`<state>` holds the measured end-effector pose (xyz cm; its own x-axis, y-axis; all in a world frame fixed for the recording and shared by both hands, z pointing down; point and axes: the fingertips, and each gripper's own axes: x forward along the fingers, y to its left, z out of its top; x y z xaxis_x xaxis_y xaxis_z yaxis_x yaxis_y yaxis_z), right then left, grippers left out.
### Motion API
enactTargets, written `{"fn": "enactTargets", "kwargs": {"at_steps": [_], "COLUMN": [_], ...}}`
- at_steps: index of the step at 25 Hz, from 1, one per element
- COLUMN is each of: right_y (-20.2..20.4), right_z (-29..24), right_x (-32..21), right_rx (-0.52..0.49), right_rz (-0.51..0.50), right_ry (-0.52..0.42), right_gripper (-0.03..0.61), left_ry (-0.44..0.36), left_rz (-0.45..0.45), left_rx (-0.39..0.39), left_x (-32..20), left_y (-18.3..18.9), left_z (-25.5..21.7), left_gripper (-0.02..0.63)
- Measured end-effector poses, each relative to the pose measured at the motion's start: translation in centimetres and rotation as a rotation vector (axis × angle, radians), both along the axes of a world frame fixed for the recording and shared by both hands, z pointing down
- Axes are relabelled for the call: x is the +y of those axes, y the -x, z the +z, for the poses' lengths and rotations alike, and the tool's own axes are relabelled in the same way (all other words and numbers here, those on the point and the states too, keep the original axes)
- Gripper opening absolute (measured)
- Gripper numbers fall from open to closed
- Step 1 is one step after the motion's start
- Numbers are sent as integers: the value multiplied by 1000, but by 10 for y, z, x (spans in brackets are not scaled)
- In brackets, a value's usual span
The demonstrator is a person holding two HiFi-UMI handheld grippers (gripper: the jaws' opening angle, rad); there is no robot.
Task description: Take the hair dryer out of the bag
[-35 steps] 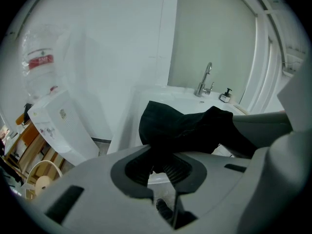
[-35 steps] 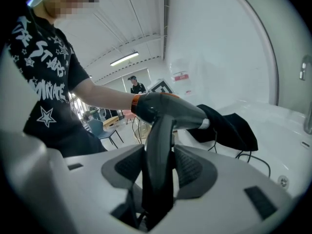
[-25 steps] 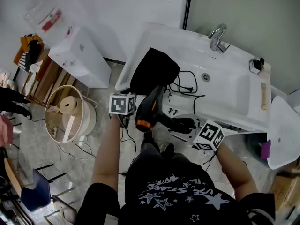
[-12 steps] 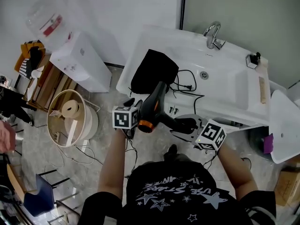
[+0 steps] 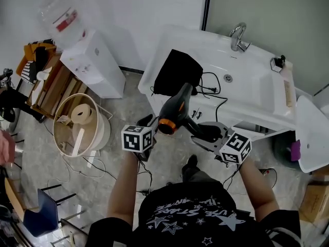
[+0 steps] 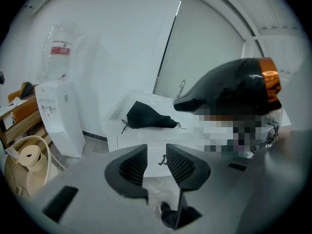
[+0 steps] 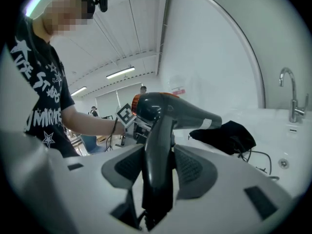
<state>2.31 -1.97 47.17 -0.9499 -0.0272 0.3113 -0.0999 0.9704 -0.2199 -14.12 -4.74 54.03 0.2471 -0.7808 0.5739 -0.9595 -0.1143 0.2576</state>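
Right gripper (image 7: 158, 167) fingers clamped on the black hair dryer (image 5: 175, 115) handle, left gripper (image 6: 156, 162) at its 8 o'clock, fingers closing on nothing, black bag (image 5: 177, 76) at 12 o'clock on white sink (image 5: 257, 94)

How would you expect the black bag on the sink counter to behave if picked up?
The black bag lies crumpled and slack on the sink counter, so it is probably floppy and light. Pinched at one spot, it would likely sag.
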Motion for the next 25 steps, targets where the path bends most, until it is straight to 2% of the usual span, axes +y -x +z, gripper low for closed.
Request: {"fn": "enactTargets", "kwargs": {"at_steps": [3, 8, 12, 16, 25], "right_y": [0, -3, -6, -8, -17], "right_z": [-9, -21, -27, -30, -35], "right_x": [10, 24, 36, 47, 62], "right_rx": [-33, -78, -112, -122, -153], "right_rz": [50, 132, 184, 224, 322], "right_ry": [-4, -2, 12, 10, 24], "right_gripper": [193, 193, 193, 193, 193], "left_ry": [-39, -131, -182, -189, -191], "left_rz": [9, 0, 17, 38, 101], "left_rx": [-13, 7, -29, -13, -31], "left_x": [27, 68, 92, 118, 150], "left_y": [-5, -16, -19, -29, -39], "left_z": [-11, -38, -58, -61, -65], "left_gripper": [99, 62, 49, 43, 40]}}
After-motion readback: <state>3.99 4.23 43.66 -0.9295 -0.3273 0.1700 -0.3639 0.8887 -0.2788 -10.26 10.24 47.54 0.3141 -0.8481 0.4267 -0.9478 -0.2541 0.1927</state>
